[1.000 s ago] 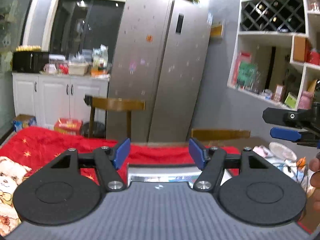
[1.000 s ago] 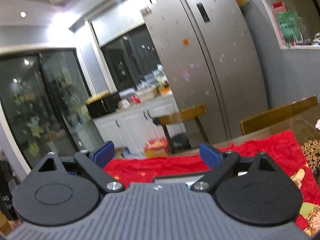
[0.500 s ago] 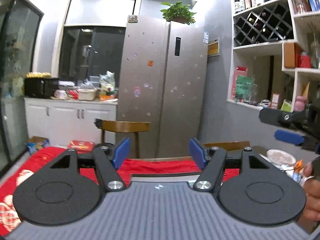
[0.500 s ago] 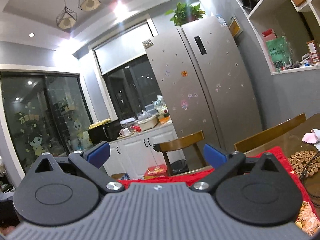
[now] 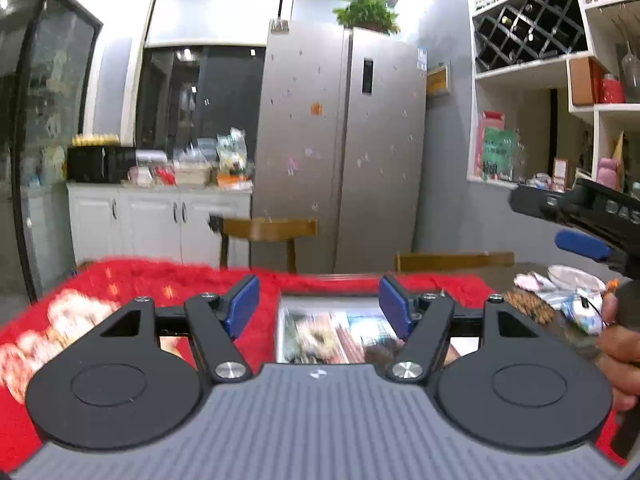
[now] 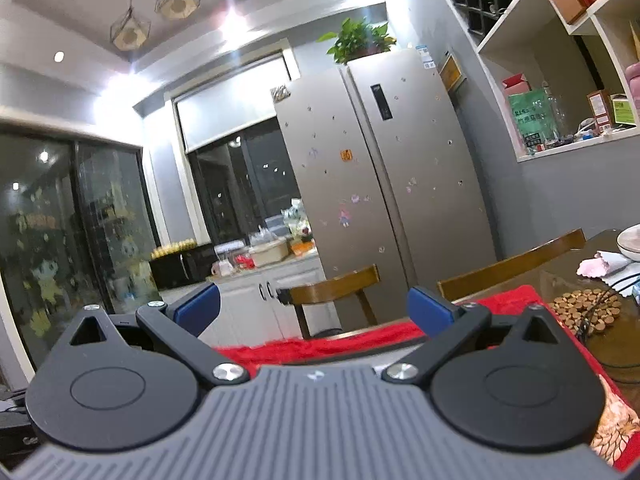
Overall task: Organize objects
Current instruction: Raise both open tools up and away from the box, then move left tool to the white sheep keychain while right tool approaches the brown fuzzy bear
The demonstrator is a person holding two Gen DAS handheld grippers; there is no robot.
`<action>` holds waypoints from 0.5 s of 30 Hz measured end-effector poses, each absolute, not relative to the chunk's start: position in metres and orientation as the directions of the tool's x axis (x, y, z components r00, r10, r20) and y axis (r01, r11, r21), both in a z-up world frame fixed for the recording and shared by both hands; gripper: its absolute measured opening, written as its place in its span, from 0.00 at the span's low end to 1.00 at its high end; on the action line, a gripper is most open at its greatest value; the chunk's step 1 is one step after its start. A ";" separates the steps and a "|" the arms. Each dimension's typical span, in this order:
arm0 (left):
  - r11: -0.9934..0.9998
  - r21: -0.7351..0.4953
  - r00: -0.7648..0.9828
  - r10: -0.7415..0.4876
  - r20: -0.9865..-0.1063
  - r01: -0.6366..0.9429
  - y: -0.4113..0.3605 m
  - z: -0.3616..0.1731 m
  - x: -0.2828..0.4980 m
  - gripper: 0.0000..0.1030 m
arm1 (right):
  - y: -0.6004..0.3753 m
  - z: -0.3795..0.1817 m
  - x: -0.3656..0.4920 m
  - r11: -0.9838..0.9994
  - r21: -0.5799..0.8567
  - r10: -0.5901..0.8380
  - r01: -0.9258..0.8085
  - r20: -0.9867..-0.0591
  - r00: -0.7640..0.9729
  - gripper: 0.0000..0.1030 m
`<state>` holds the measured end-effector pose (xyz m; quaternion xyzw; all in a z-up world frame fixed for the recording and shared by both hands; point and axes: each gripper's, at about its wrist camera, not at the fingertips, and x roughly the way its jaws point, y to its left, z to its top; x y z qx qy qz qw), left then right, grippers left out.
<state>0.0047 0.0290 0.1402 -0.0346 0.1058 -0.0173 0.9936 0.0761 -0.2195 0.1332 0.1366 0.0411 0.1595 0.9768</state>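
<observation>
The left gripper is held released, its blue pads apart, above a blurred, colourfully printed box lying on the red plush cloth over the desk. The right gripper is likewise seen released, with nothing grasped, raised over the cloth's far edge.

A red plush cloth lay over the near part of the wooden bench, and a flat printed box rested on the cloth. To the right of the cloth, a round cork-disc trivet sat on the bench, with a white ceramic bowl farther back. Two wooden chairs stood behind the bench, before a tall steel double-door fridge. A leafy potted plant stood on the fridge; white base cabinets stood to its left.
</observation>
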 end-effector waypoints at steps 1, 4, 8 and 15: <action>0.996 -0.081 0.973 -0.049 -0.226 0.031 0.031 0.131 0.006 0.69 | -0.217 0.127 0.077 0.915 0.267 0.326 -0.302 -0.049 0.944 1.00; 0.993 -0.112 0.959 -0.058 -0.278 0.028 0.033 0.102 0.011 0.69 | -0.211 0.109 0.080 0.930 0.257 0.292 -0.261 -0.089 0.952 0.98; 0.993 -0.099 0.934 -0.089 -0.346 0.058 0.026 0.068 0.027 0.69 | -0.203 0.082 0.088 0.943 0.245 0.267 -0.228 -0.141 0.953 0.94; 0.992 -0.067 0.875 -0.125 -0.468 0.105 0.012 0.024 0.049 0.69 | -0.196 0.046 0.101 0.937 0.257 0.310 -0.236 -0.301 0.902 0.91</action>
